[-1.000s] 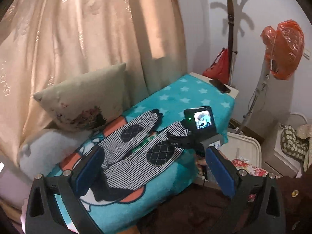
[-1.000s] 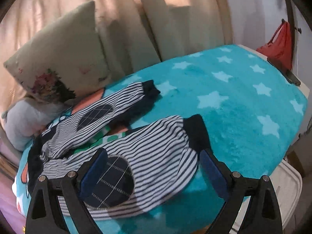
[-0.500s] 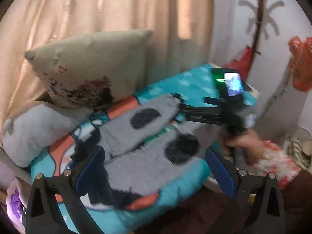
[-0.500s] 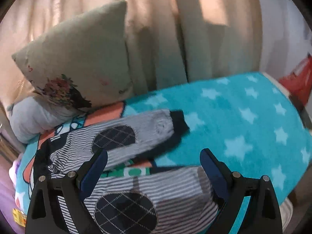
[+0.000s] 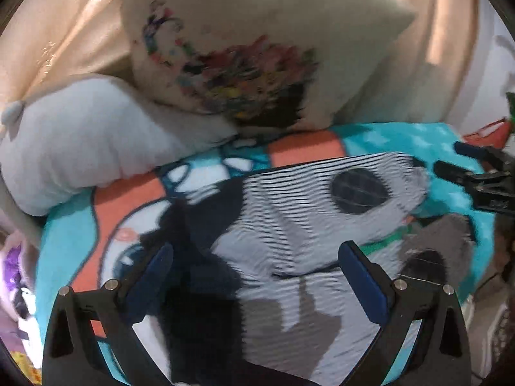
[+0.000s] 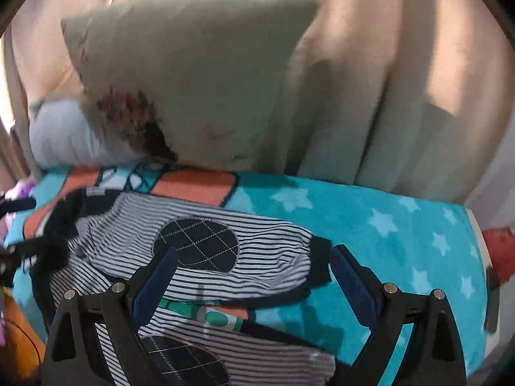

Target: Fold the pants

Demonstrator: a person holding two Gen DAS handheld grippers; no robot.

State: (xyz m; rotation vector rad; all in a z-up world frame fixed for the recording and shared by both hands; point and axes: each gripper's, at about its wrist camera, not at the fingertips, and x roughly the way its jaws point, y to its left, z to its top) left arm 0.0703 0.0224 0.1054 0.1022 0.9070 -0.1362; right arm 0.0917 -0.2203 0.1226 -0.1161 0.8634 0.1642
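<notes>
While pants (image 6: 199, 257) lie flat, pillow (image 6: 193, 74) behind.

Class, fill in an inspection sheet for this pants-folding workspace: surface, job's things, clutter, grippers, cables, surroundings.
Surface: teal star blanket covering the bed.
Job's things: striped pants lying spread flat, legs apart, dark knee patches up, not yet folded.
Clutter: printed pillow and white cushion at the blanket's far edge, beside the pants.
Grippers: left gripper open over the waist end; right gripper open over the far leg's cuff; neither holds anything.
Cables: nothing seen.
Surroundings: beige curtain behind.
</notes>
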